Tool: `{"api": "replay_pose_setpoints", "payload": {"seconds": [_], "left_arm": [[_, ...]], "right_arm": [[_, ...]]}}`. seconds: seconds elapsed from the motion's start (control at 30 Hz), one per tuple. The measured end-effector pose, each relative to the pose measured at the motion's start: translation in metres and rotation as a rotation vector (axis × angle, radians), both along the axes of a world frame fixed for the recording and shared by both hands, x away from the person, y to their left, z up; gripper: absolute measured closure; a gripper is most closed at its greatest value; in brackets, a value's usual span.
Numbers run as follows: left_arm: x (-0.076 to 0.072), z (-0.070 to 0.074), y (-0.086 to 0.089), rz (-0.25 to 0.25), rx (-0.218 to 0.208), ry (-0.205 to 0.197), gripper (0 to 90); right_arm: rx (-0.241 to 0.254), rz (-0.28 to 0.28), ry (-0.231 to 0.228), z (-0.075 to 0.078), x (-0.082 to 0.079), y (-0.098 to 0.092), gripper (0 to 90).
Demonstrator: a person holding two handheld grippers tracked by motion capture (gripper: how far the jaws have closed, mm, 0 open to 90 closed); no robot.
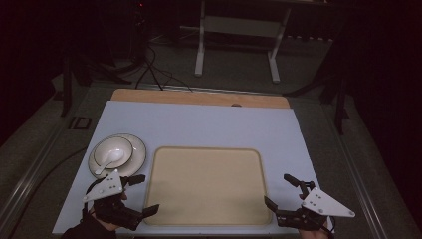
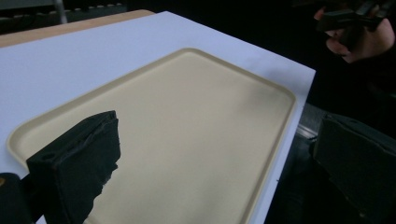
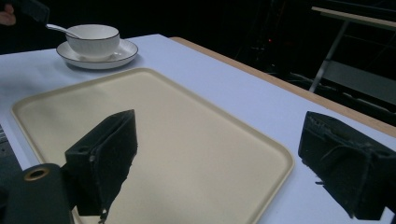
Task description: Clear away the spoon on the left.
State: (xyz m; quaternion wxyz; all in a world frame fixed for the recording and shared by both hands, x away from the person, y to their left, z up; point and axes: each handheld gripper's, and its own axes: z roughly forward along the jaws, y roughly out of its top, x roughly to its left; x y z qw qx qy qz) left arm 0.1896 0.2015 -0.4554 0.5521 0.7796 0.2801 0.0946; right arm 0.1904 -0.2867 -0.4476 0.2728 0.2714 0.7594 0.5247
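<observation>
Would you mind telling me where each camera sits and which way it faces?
High view: above the person's side, looking forward and down at the tray; left tongs and right tongs enter from below.
Left gripper view: rides the left tongs, facing across the tray.
Right gripper view: rides the right tongs, facing the bowl.
All views share the tray.

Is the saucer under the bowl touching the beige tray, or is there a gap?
Apart. In the high view a strip of white table shows between the saucer and the tray; the right gripper view shows the same gap.
</observation>
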Motion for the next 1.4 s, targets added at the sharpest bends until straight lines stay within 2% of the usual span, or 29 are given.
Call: {"api": "replay_pose_setpoints", "payload": {"seconds": [0.33,0.5,0.63,0.77,0.93,1.23,1.4], "left_arm": [[0.002,0.020,-0.010,-0.054,0.031,-0.014,2.6],[0.006,0.032,-0.009,-0.045,0.026,-0.022,2.9],[0.010,0.041,-0.006,-0.014,0.021,-0.034,4.0],[0.012,0.053,-0.004,-0.006,0.015,-0.042,4.8],[0.015,0.065,-0.001,0.024,0.031,-0.054,4.9],[0.023,0.069,0.013,0.087,0.021,-0.033,4.9],[0.026,0.069,0.027,0.130,0.015,-0.018,4.9]], "right_arm": [[0.005,0.000,0.002,-0.001,0.001,0.000,11.8],[0.008,-0.001,0.000,0.000,0.001,-0.001,11.8],[0.007,0.002,0.001,0.000,0.000,0.000,11.8],[0.007,0.004,0.002,0.000,0.000,0.000,11.8],[0.009,0.007,0.002,0.000,0.000,0.000,11.8],[0.008,0.009,0.003,0.001,0.000,0.000,11.8],[0.008,0.009,0.002,0.000,0.000,0.000,11.8]]}}
